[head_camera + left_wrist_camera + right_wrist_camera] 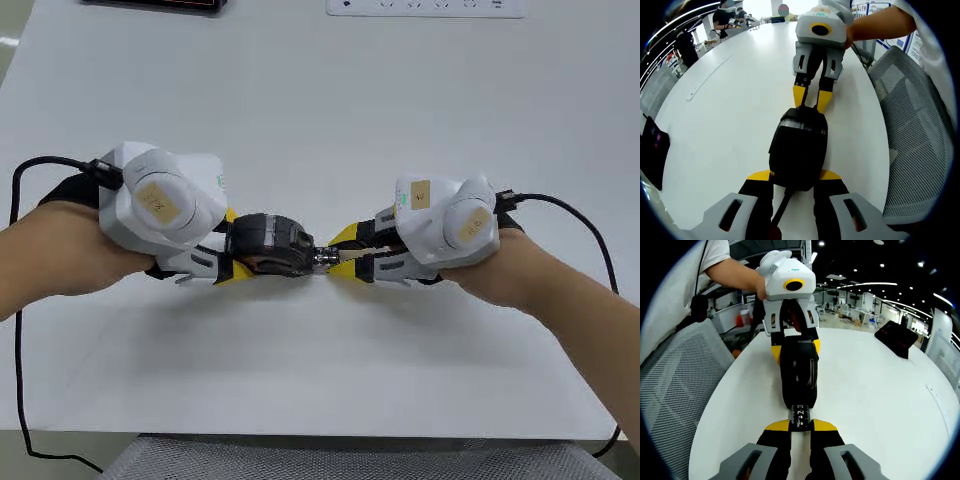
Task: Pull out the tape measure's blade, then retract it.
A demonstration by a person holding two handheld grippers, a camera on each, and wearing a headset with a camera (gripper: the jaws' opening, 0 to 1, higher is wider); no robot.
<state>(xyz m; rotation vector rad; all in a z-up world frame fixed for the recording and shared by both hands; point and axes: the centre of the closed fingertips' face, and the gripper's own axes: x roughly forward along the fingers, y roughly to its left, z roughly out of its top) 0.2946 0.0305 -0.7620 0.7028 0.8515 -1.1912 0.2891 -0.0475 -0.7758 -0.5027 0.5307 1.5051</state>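
Observation:
A black tape measure [270, 244] is held just above the white table [330, 120], between the two grippers. My left gripper [232, 260] is shut on its case [799, 150], gripping it from both sides. My right gripper [342, 252] is shut on the blade's end hook [800, 418], where a short bit of blade with printed numbers shows. The yellow fingertips [825, 425] of the right gripper pinch that tip right next to the case [799, 371]. In the left gripper view the right gripper [810, 97] faces me across the case.
A white power strip [425, 7] lies at the table's far edge, a dark flat device [155, 4] at the far left. Black cables [20, 330] trail from both grippers. A mesh chair [340, 458] stands by the near edge. People sit far off [725, 15].

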